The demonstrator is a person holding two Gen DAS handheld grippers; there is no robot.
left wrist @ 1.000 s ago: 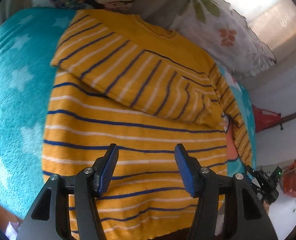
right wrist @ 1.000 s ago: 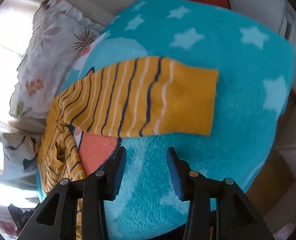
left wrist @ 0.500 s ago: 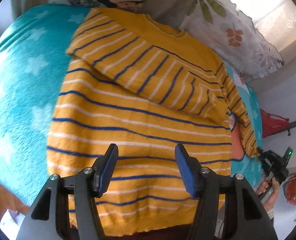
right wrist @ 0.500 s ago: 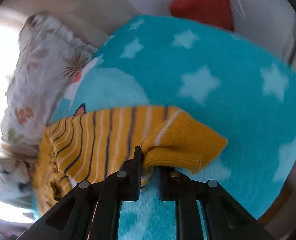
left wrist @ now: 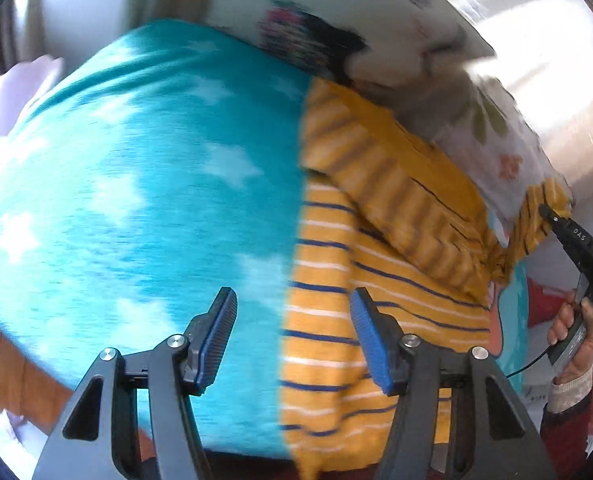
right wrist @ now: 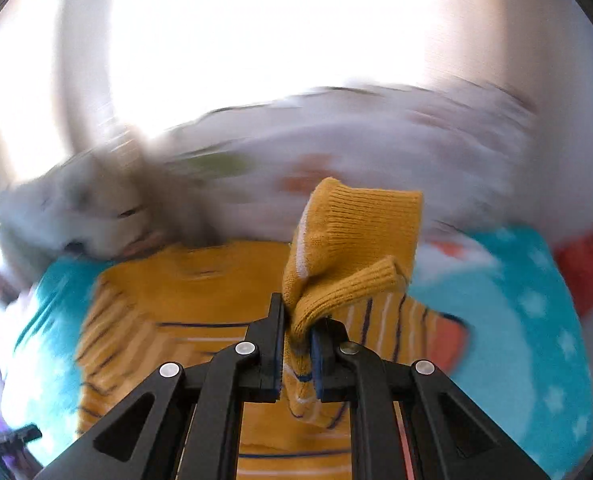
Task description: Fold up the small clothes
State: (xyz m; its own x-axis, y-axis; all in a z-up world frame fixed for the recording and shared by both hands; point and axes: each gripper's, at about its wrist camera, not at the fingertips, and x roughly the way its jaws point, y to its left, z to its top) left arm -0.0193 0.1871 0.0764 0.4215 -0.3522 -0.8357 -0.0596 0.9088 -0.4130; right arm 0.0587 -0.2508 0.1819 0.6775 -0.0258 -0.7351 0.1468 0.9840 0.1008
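Gripping sweater cuff (right wrist: 352, 240), right claw (right wrist: 298, 344)

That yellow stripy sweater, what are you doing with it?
A person is folding the sweater on a blue star blanket. The right gripper is shut on the cuff of one sleeve and holds it up over the sweater. The other sleeve already lies folded across the chest. The left gripper hangs open above the sweater's left edge, holding nothing.

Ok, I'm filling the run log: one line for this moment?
step: fold sleeve | right gripper: shut on sleeve cuff, lifted over sweater | left gripper: open, empty | surface: teal blanket
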